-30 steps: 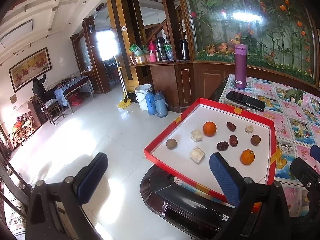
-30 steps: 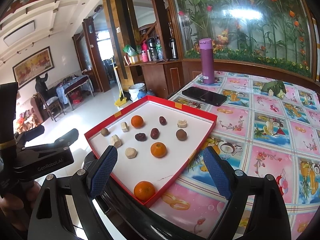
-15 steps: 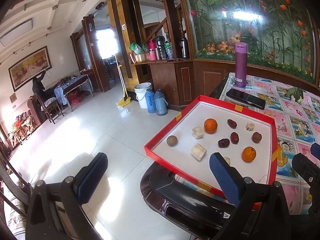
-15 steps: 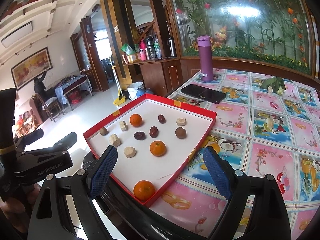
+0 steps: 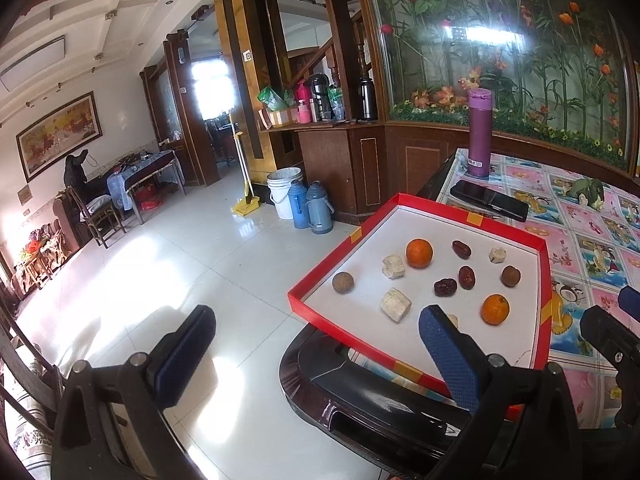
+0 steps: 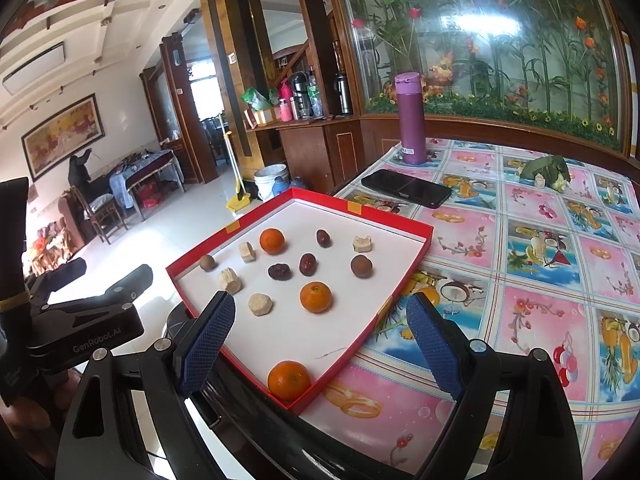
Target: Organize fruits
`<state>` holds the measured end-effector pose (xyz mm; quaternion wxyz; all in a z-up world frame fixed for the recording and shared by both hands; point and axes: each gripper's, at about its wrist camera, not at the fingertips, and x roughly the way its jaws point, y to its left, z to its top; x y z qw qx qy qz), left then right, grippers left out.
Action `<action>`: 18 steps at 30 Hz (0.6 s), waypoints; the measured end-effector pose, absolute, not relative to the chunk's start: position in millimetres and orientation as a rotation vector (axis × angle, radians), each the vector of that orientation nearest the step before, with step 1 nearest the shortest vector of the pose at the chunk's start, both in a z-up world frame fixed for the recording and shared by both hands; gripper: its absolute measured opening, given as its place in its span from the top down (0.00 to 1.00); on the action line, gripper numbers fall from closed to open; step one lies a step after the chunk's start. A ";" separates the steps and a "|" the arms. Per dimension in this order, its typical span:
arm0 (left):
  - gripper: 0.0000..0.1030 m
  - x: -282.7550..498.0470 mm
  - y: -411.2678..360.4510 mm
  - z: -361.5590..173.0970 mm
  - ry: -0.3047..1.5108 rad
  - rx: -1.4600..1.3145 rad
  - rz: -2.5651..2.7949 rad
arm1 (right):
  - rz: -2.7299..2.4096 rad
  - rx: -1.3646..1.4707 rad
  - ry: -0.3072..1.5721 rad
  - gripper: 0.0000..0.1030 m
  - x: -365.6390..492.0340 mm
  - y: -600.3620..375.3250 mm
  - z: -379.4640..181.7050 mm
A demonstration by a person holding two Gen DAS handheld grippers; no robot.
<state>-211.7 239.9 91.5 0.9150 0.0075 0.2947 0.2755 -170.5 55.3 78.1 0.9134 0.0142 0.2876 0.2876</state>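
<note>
A red-rimmed tray point(image 6: 360, 208) with a white floor sits at the table's near left corner. In it lie three oranges point(image 6: 316, 297), three dark red dates point(image 6: 307, 264), two brown round fruits point(image 6: 361, 266) and several pale chunks point(image 6: 260, 304). My right gripper point(image 6: 320, 320) hovers open just short of the tray's near edge, with nothing between its blue pads point(image 6: 206, 344). My left gripper point(image 5: 316, 336) is open too, off the tray's left corner point(image 5: 294, 298) and half over the floor. Its right finger hides part of one pale chunk.
A black phone point(image 6: 406, 188) and a purple bottle point(image 6: 412, 120) stand beyond the tray. A green leafy item point(image 6: 548, 172) lies at the back right. The patterned tablecloth point(image 6: 520, 280) spreads to the right. A person stands far off by the painting.
</note>
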 end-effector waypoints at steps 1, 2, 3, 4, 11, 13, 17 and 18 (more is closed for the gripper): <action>0.00 -212.0 240.1 91.6 0.606 0.015 0.566 | 0.592 0.028 0.592 0.15 -170.6 55.4 78.2; 0.00 -211.9 240.2 91.6 0.607 0.014 0.564 | 0.593 0.027 0.592 0.15 -170.6 55.5 78.6; 0.00 -212.0 239.9 91.6 0.607 0.013 0.564 | 0.593 0.025 0.591 0.15 -171.1 56.1 79.3; 0.00 -212.5 239.9 91.8 0.606 0.013 0.565 | 0.594 0.023 0.592 0.15 -171.3 56.5 79.2; 0.00 -214.6 241.2 91.9 0.605 0.012 0.568 | 0.589 0.026 0.584 0.15 -173.1 58.3 83.2; 0.00 -215.5 241.7 92.3 0.604 0.010 0.566 | 0.587 0.029 0.581 0.15 -173.0 59.0 84.6; 0.00 -217.1 244.2 92.0 0.600 0.005 0.572 | 0.586 0.024 0.576 0.15 -174.5 61.6 86.4; 0.00 -217.8 244.8 91.9 0.599 0.004 0.574 | 0.586 0.022 0.574 0.15 -174.9 62.3 86.8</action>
